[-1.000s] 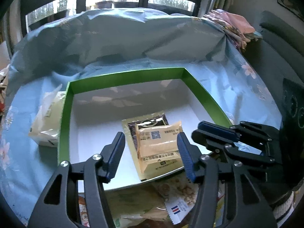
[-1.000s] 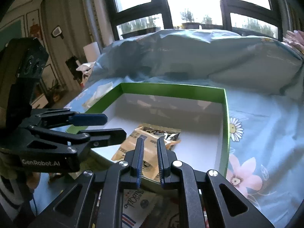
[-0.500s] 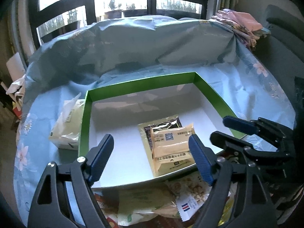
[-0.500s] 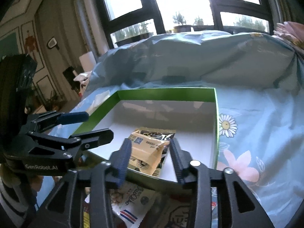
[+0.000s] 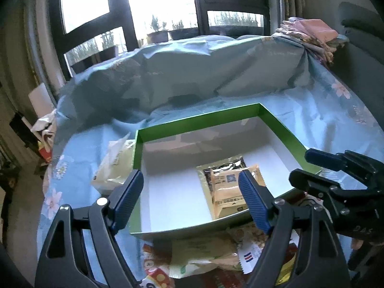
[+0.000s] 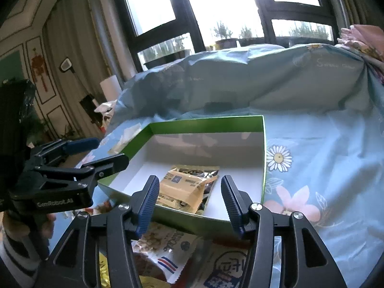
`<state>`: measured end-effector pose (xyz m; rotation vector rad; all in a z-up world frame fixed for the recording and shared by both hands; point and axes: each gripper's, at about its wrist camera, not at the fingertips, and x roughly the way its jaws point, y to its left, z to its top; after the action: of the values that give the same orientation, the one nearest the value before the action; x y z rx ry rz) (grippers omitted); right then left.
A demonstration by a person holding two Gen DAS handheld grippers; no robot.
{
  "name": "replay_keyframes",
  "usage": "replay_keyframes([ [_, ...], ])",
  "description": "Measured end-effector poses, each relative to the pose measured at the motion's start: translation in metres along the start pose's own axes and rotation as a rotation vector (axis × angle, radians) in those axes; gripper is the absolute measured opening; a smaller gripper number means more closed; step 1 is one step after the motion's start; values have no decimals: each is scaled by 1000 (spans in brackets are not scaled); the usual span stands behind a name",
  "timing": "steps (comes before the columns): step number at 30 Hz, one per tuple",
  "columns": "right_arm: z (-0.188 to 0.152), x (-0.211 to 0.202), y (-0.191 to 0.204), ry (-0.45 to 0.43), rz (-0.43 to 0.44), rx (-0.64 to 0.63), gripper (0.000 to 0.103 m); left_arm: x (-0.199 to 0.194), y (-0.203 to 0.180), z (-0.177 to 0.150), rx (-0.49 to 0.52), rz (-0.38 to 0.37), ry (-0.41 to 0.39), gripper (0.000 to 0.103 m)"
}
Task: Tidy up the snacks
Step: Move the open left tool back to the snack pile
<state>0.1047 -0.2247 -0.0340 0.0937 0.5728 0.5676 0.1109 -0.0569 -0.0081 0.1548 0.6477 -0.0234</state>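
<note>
Centrally, a green-rimmed box point(image 5: 278, 122) with a white interior is seen lying open on a light blue floral cloth point(image 5: 336, 110). Inside it, 2 snack packets are stacked toward the near side: a tan packet point(image 5: 228, 189) rests on top of a dark, foil-edged packet point(image 5: 225, 166), and the rest of the white floor is seen as plain surface.

Outside the box, a pale yellow bag point(image 5: 115, 165) is placed just beside its left wall. Against the near wall, a loose heap of snack bags point(image 6: 168, 252) is piled; a white packet with a red-and-blue striped mark point(image 5: 249, 256) can be made out in it, though the other wrappers are partly hidden by the tongs and cannot be told apart with certainty.

The left tongs point(image 5: 192, 196) are held wide apart above the near part of the box, gripping nothing. The right tongs point(image 6: 189, 204) are likewise spread and hold nothing, above the near edge of the box and the heap. Each pair is visible in the other's view, near the box's near corners.
</note>
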Motion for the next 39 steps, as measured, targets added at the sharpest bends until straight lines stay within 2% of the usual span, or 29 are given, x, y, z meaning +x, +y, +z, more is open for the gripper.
replay_keyframes([
  [7,-6,-9,7,-12,24,-4,54,-9,3,-7,3,28,-6,82],
  [11,-14,-15,11,-3,43,1,54,-14,9,-14,-35,-12,21,82],
  [16,-29,-21,15,16,54,12,54,-20,12,-26,-42,-29,44,82],
  [25,-53,-24,21,65,79,15,54,-27,21,-58,-129,-159,142,82],
  [33,-76,-36,22,103,104,24,54,-37,7,-93,-138,-329,232,82],
  [39,-89,-41,26,140,149,36,54,-45,-7,-118,-94,-404,288,82],
])
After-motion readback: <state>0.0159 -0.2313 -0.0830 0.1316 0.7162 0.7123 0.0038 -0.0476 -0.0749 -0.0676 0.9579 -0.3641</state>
